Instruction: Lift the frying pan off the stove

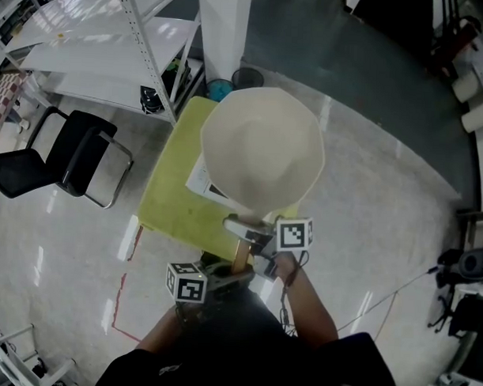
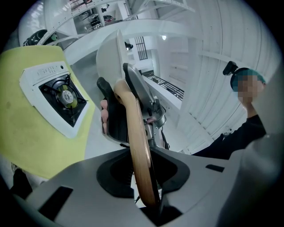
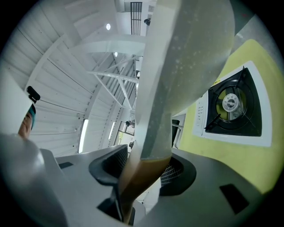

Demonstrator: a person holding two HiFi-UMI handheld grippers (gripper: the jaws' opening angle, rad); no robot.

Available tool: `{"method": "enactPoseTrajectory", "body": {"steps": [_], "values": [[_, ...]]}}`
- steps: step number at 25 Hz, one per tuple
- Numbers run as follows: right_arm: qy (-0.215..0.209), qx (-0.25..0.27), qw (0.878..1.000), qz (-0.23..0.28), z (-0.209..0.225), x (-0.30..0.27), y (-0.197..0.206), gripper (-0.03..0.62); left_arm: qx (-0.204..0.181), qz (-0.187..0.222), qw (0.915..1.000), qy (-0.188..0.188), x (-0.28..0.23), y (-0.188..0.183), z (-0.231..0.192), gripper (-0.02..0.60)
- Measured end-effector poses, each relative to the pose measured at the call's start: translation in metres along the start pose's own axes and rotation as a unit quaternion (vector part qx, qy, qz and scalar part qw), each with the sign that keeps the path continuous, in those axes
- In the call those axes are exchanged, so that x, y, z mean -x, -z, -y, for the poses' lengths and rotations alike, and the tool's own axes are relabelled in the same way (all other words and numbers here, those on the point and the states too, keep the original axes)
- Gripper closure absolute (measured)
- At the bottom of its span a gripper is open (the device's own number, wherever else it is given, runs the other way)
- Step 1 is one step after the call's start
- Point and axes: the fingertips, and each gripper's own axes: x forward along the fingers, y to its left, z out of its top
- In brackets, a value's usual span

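The cream frying pan (image 1: pixel 263 149) hangs tilted in the air above the yellow table (image 1: pixel 170 201). It hides most of the white single-burner stove (image 1: pixel 199 179). Its wooden handle (image 1: pixel 241 255) points toward me. My left gripper (image 1: pixel 223 279) is shut on the handle's near end (image 2: pixel 141 168). My right gripper (image 1: pixel 265 246) is shut further up, where the wood meets the grey neck (image 3: pixel 153 133). In the left gripper view the pan (image 2: pixel 110 53) stands edge-on, with the bare stove burner (image 2: pixel 62 95) below to the left. In the right gripper view the pan (image 3: pixel 195 53) fills the top and the stove (image 3: pixel 235 106) lies at the right.
A black chair (image 1: pixel 65 154) stands left of the table. White shelving (image 1: pixel 104 49) is behind it, and a white column (image 1: pixel 223 29) and small bins (image 1: pixel 229 85) are at the table's far end. Red tape (image 1: pixel 120 307) marks the floor.
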Motion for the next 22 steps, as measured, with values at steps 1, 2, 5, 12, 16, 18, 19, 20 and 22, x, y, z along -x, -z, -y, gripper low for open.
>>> {"method": "enactPoseTrajectory", "body": {"steps": [1,2,5,12,16,18,19,20,22], "values": [[-0.001,-0.001,1.0,0.001,-0.001,0.002,0.0,0.379,0.0,0.0,1.0,0.0,-0.001,0.0,0.002,0.454],[-0.001,0.001,1.0,0.001,-0.001,0.004,0.0,0.379,-0.001,0.0,1.0,-0.001,-0.003,0.001,0.003,0.454],[-0.003,0.011,1.0,0.001,-0.003,0.008,0.001,0.379,-0.003,-0.001,1.0,-0.002,-0.005,0.004,0.005,0.454],[-0.007,0.01,1.0,0.003,-0.005,0.013,0.001,0.379,-0.003,0.002,1.0,0.001,-0.009,0.006,0.007,0.454],[-0.005,0.01,1.0,0.001,-0.004,0.015,0.003,0.379,-0.003,0.001,1.0,0.0,-0.012,0.008,0.007,0.454],[-0.007,0.009,1.0,0.002,-0.004,0.015,0.003,0.378,-0.005,0.002,1.0,0.001,-0.012,0.008,0.007,0.454],[-0.009,0.008,1.0,0.003,-0.005,0.015,0.003,0.378,-0.006,0.002,1.0,0.002,-0.012,0.008,0.007,0.454],[-0.01,0.009,1.0,0.004,-0.006,0.015,0.002,0.378,-0.006,0.002,1.0,0.002,-0.012,0.008,0.007,0.454],[-0.007,0.016,1.0,0.002,-0.005,0.015,0.001,0.378,-0.007,0.001,1.0,0.001,-0.012,0.008,0.007,0.454]]}}
